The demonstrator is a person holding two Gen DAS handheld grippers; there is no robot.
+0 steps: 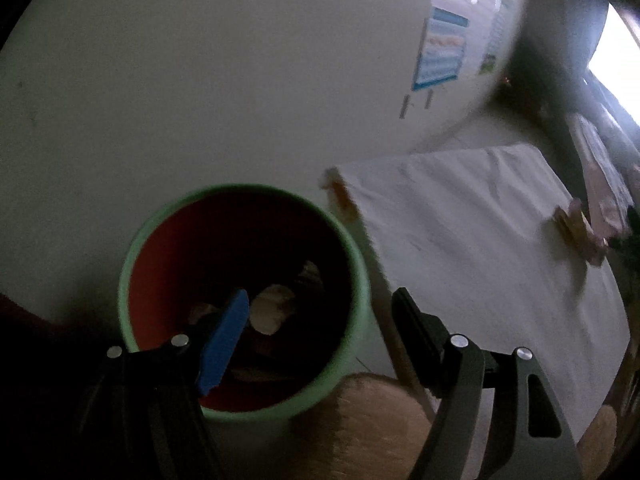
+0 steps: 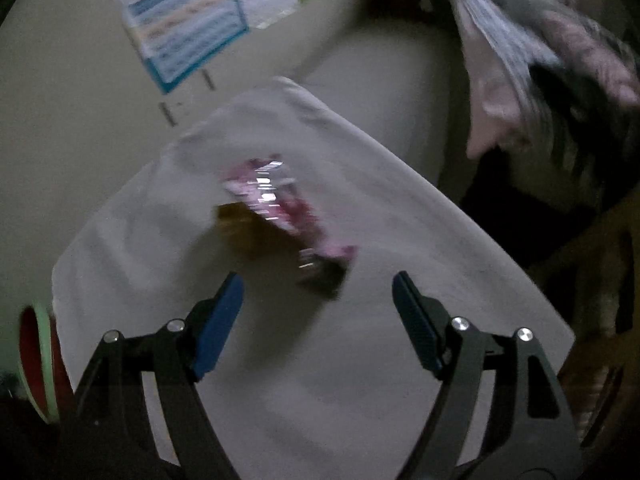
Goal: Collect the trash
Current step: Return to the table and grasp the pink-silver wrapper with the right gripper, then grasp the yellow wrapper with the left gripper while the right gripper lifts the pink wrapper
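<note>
A: Where was the trash?

B: A pink foil wrapper point(image 2: 280, 204) lay on the white table point(image 2: 400, 360), ahead of the right gripper point(image 2: 318, 312); its jaws stood apart, nothing between them; the left gripper point(image 1: 320, 332) hung likewise released over the green bin point(image 1: 136, 264) beside the table.

A: How would it handle?

B: Light, crinkly, probably slippery — I'd pinch across its narrow middle; blur hid the edges.
</note>
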